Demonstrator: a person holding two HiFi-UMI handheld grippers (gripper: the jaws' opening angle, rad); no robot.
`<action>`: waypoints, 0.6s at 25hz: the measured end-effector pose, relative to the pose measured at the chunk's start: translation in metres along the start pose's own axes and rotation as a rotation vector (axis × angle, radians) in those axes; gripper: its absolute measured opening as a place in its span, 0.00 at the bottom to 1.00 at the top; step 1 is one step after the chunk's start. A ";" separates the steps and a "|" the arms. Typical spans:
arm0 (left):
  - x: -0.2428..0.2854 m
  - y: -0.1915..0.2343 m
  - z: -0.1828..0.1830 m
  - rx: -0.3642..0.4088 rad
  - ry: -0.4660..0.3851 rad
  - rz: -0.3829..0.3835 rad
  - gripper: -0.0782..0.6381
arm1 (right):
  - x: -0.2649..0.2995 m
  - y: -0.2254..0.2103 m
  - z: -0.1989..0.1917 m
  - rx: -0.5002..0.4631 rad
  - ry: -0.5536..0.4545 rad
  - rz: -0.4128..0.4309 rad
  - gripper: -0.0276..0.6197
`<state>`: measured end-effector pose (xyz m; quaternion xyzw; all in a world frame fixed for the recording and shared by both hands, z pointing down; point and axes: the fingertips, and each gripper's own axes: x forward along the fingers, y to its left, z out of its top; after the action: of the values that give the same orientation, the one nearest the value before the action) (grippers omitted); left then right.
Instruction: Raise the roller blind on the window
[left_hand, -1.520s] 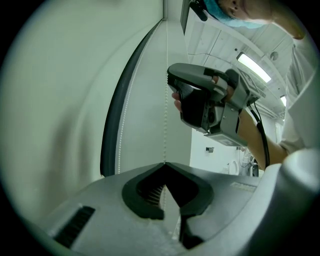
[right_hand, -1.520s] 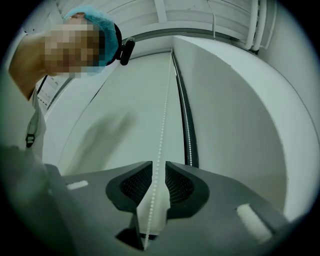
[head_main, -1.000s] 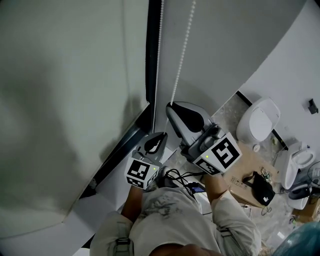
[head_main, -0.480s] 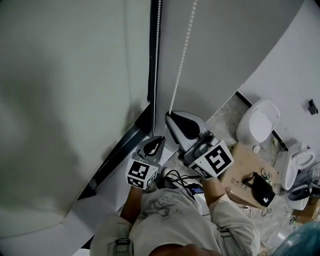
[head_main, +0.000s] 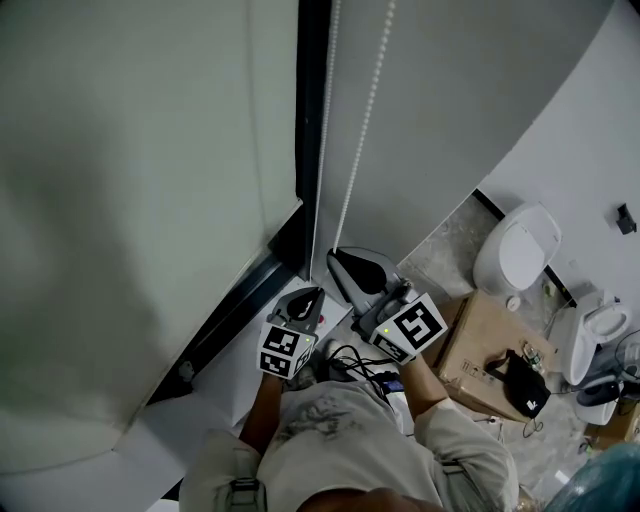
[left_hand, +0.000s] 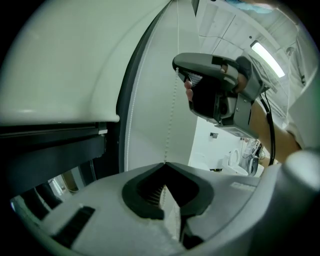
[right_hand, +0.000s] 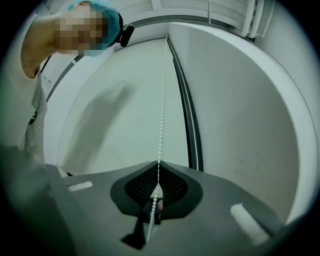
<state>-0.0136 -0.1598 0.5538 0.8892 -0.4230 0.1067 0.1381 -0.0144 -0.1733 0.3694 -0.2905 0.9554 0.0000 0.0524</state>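
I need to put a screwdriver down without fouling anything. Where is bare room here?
Bare: the speckled floor between the wall, the white toilet and the cardboard box; also the pale ledge below the dark window frame. Crowded: cables beside the box, and the box top, which carries a black item.

The left gripper (left_hand: 165, 169) is at the bottom, and its jaws are squeezed together. A thin bead chain (left_hand: 171, 115) goes into the tip of the jaws. The chain runs up to the right gripper (left_hand: 180, 70), which is higher up. The white roller blind (left_hand: 60, 65) is on the left, next to a dark window frame (left_hand: 125, 100). A white toilet (left_hand: 233, 159) is far behind.
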 end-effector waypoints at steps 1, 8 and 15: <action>0.002 0.001 -0.005 -0.003 0.013 0.000 0.12 | 0.000 -0.001 -0.005 0.010 0.006 0.001 0.07; 0.007 0.006 -0.032 -0.016 0.073 0.011 0.12 | -0.001 0.001 -0.037 0.057 0.040 0.000 0.07; 0.001 0.018 -0.066 -0.042 0.129 0.028 0.12 | 0.001 0.014 -0.068 0.081 0.091 0.009 0.06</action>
<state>-0.0318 -0.1486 0.6190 0.8713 -0.4279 0.1567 0.1822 -0.0293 -0.1643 0.4363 -0.2837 0.9573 -0.0515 0.0208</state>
